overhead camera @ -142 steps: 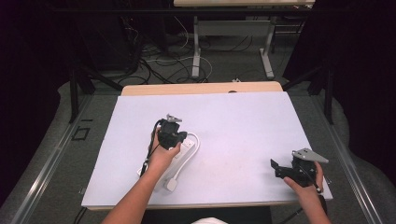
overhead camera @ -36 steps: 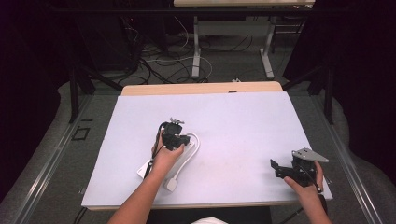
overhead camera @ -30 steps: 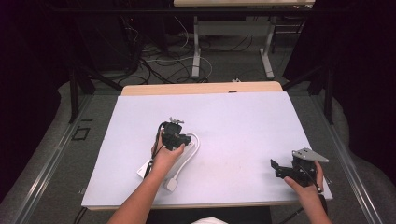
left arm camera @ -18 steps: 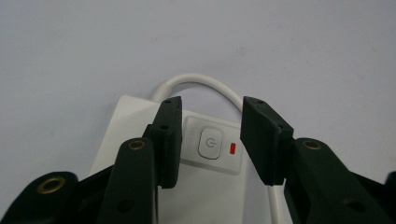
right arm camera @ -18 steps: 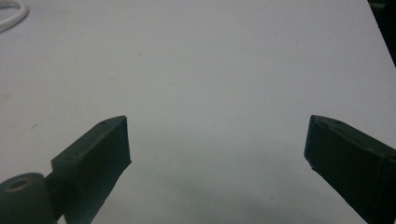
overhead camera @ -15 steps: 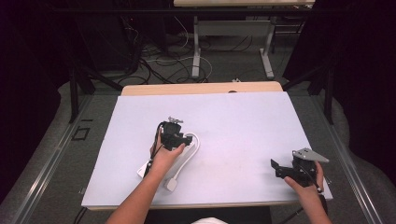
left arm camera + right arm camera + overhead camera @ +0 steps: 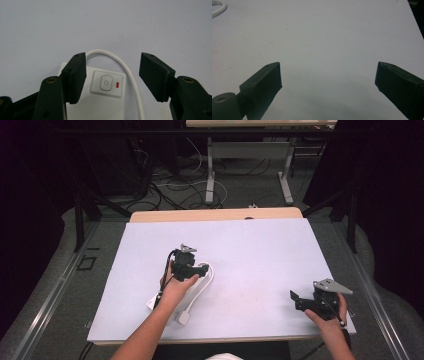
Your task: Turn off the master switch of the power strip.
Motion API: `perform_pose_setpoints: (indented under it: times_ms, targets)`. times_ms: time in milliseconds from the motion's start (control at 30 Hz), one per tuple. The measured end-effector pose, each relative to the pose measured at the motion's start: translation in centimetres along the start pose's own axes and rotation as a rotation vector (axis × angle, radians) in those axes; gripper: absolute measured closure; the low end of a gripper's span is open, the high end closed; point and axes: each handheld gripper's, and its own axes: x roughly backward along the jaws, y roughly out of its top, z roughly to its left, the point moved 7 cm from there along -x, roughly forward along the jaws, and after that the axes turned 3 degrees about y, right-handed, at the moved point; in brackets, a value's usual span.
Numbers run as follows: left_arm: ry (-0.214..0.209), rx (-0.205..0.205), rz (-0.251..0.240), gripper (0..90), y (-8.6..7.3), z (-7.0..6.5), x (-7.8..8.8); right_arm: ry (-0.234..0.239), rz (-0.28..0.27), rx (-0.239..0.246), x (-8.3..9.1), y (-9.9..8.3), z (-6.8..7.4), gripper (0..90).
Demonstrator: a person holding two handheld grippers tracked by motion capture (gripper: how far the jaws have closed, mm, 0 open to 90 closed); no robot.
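Note:
A white power strip (image 7: 100,105) lies on the white table (image 7: 260,255), with its power button (image 7: 106,83) and a lit red indicator (image 7: 117,85) at the near end. Its white cable (image 7: 125,67) curves in a loop past that end. My left gripper (image 7: 113,67) hovers over this end of the strip (image 7: 152,301). Its jaws have just been opening and stand apart, with the switch end and cable below the gap and nothing pressed. My right gripper (image 7: 296,301) rests near the table's front right corner, open (image 7: 329,75) with only bare table between its jaws.
The strip's plug (image 7: 184,316) lies near the front edge. A wooden strip (image 7: 215,215) borders the table's far side. Beyond it are table legs and floor cables (image 7: 200,185). Part of the cable loop (image 7: 218,7) shows far off in the right gripper view.
The left hand has shifted only slightly over the end of the power strip. The right hand has kept still.

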Motion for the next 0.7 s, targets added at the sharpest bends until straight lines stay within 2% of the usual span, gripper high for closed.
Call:
perform_pose_setpoints:
  times_ms: [67, 133, 267, 467, 567, 633, 700]
  targets:
    - [-0.010, -0.012, 0.000, 37.2, 0.1, -0.1, 0.2, 0.000, 0.000, 0.001, 0.0, 0.0, 0.0, 6.5]
    - [-0.010, -0.029, -0.010, 32.6, 0.2, -0.1, 0.3, -0.001, 0.004, -0.001, -0.1, -0.1, 0.0, 6.5]
    - [-0.026, -0.019, -0.030, 29.3, 0.4, -0.4, 0.7, -0.008, -0.006, 0.001, -0.1, 0.0, 0.0, 6.5]
    - [-0.020, -0.091, -0.059, 23.6, 0.8, -0.6, 1.4, -0.010, -0.002, 0.007, 0.0, 0.0, 0.0, 6.5]
    - [-0.007, -0.101, -0.063, 22.8, 0.9, -0.7, 1.7, -0.010, -0.007, 0.011, 0.0, 0.1, 0.0, 6.5]
    - [-0.026, -0.100, -0.072, 21.9, 0.9, -0.9, 1.8, -0.013, -0.009, 0.010, -0.1, 0.1, 0.0, 6.5]
    - [-0.029, -0.094, -0.055, 21.5, 0.8, -1.0, 2.0, -0.011, -0.007, 0.012, 0.0, 0.1, 0.0, 6.5]
